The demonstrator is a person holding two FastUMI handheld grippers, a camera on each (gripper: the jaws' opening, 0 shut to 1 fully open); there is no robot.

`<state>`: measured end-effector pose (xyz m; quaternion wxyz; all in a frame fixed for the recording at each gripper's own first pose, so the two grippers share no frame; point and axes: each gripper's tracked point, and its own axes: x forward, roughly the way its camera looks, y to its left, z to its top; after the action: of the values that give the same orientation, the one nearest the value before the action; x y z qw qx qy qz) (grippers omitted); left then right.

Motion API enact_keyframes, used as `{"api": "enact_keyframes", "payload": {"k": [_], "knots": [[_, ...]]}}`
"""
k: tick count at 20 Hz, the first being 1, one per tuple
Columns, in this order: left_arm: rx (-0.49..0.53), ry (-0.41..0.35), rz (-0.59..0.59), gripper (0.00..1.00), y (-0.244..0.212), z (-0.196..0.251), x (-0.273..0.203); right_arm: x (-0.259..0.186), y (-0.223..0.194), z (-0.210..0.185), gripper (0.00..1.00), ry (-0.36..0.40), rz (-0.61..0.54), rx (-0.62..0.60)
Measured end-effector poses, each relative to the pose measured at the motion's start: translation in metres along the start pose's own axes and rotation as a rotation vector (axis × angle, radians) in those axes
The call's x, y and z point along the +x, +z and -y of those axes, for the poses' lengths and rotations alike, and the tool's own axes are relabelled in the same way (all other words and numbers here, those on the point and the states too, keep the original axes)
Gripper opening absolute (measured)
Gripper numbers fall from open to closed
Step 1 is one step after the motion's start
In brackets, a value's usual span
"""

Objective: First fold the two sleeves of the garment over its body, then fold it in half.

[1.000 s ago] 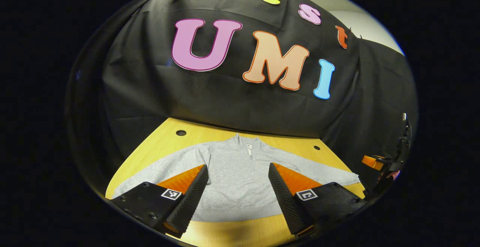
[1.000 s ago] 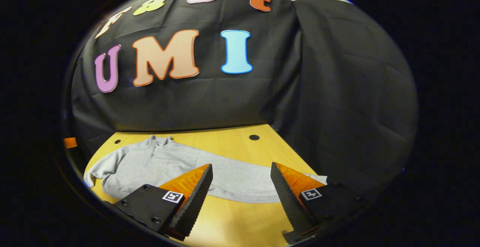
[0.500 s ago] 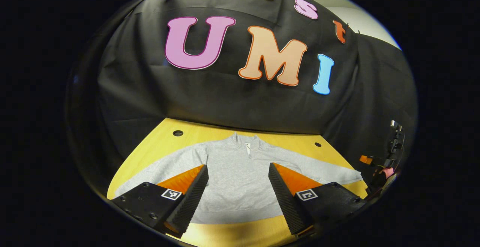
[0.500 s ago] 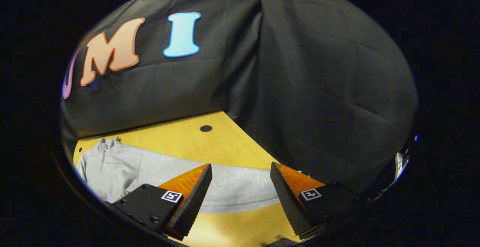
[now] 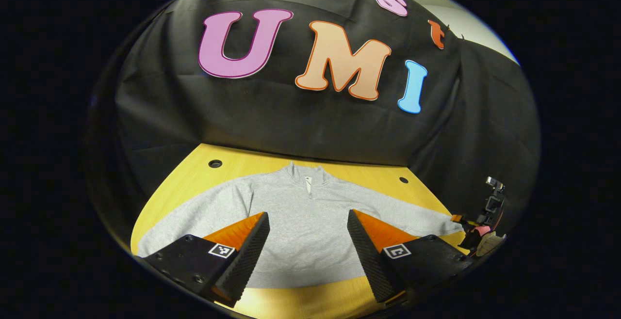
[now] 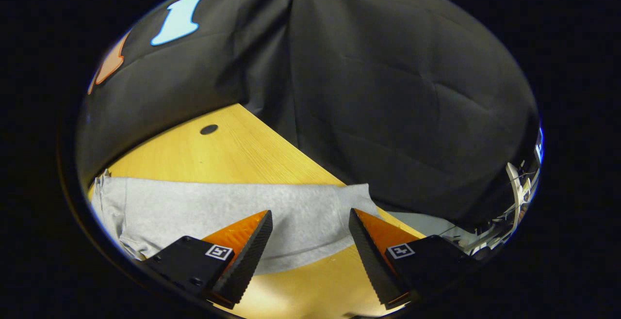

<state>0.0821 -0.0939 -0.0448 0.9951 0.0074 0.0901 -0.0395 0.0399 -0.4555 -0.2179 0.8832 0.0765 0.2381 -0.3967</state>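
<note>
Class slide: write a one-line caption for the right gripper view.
Open right gripper hovers over the grey garment's sleeve, spread flat on the wooden table.

Bare table [image 5: 271, 166] lay behind the spread garment [image 5: 301, 222]; black wall cloth [image 6: 388, 115] closed off back and right sides.

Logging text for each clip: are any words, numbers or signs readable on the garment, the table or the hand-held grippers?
Grey garment: no print or lettering visible.
Table: none.
Left hand-held gripper and right hand-held gripper: square black-and-white coded markers, patterns only, no words or numbers.
</note>
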Motion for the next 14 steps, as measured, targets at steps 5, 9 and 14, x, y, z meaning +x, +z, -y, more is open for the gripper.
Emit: {"api": "enact_keyframes", "payload": {"k": [5, 9, 14], "knots": [[-0.008, 0.012, -0.017, 0.95, -0.002, -0.004, 0.004, 0.017, -0.018, 0.015, 1.00, -0.034, -0.062, 0.002], [-0.017, 0.027, -0.022, 0.94, -0.005, -0.009, 0.003, 0.019, -0.020, 0.013, 1.00, -0.024, -0.078, 0.016], [-0.009, 0.015, -0.023, 0.94, -0.010, -0.007, 0.001, 0.021, -0.021, 0.002, 0.87, 0.013, -0.066, 0.004]]}}
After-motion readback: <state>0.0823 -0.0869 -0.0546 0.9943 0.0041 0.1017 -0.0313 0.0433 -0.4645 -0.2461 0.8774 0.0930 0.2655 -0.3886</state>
